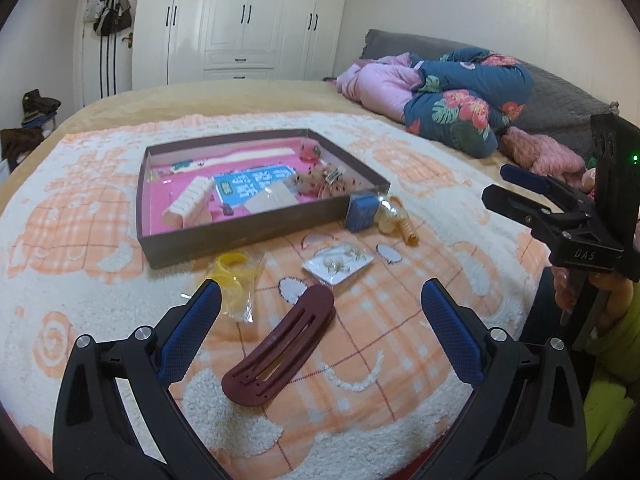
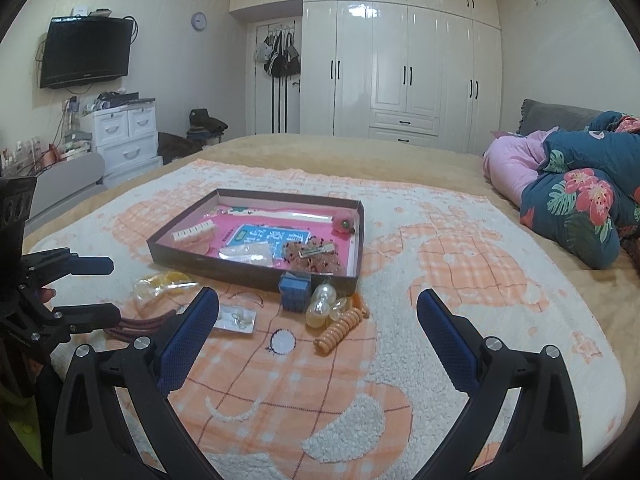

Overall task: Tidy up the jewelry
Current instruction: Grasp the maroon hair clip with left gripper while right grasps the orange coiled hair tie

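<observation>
Fingers [image 1: 448, 320] of both grippers gape empty; the shallow box [image 1: 256, 216] holds hair clips and packets.

Shallow dark tray [image 2: 256, 276] with pink lining, on the bed's blanket, holding small pieces. Outside its near wall: blue box [image 2: 295, 291] touching the wall, pearl-like pieces [image 2: 322, 304] and orange spiral tie [image 2: 340, 330] just beside it, yellow bagged item [image 1: 236, 280], white earring card [image 1: 338, 264], and maroon hair clip [image 1: 280, 348] lying flat, nearest the bed's edge.
</observation>
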`<state>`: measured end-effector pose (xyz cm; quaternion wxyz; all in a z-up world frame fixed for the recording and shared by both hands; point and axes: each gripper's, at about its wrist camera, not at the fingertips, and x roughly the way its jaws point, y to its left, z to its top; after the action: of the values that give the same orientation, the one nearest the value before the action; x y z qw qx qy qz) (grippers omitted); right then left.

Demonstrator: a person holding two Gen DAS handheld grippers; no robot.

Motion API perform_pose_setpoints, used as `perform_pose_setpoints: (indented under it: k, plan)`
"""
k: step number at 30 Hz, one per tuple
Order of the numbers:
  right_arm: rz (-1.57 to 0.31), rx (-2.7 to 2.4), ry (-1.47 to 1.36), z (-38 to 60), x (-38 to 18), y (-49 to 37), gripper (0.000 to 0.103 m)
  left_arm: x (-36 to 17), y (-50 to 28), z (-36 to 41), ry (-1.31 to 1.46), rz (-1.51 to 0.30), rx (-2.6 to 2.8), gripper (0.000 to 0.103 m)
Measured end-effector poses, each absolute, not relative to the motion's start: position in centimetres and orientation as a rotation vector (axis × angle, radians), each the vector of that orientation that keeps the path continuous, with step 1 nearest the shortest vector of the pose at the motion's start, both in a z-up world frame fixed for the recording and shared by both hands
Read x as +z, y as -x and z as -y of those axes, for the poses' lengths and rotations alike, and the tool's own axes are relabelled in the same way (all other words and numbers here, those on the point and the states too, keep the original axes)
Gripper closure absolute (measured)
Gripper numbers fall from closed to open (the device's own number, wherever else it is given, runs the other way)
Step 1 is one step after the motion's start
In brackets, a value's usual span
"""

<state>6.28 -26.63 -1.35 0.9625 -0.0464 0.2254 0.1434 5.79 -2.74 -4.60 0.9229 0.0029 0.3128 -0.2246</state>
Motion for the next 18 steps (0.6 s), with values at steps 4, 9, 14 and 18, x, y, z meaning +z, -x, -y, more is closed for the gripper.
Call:
perform_pose_setpoints:
  k: [4, 9, 14, 18]
  plan:
    - [-0.490, 0.281, 0.074, 26.8, -2.1, -6.9, 0.006, -5.7, -6.3, 2.5, -0.013, -0.670, -0.445, 0.011]
    - [-0.527, 0.270, 0.066, 26.7, -3.3, -7.9, 0.006, -7.3, -7.1, 2.4, -0.016, -0.724, -0.440, 0.011]
    - [-0.557, 0.257, 0.069, 26.6, -4.4, -8.9, 0.006, -8.6, -7.7, 2.8, -0.009, -0.770, -0.462, 0.011]
    - [-0.583, 0.229, 0.072, 26.9, -5.1, -9.7, 0.006, -9.4, -8.0, 3.2, -0.001, -0.814, -0.496, 0.019]
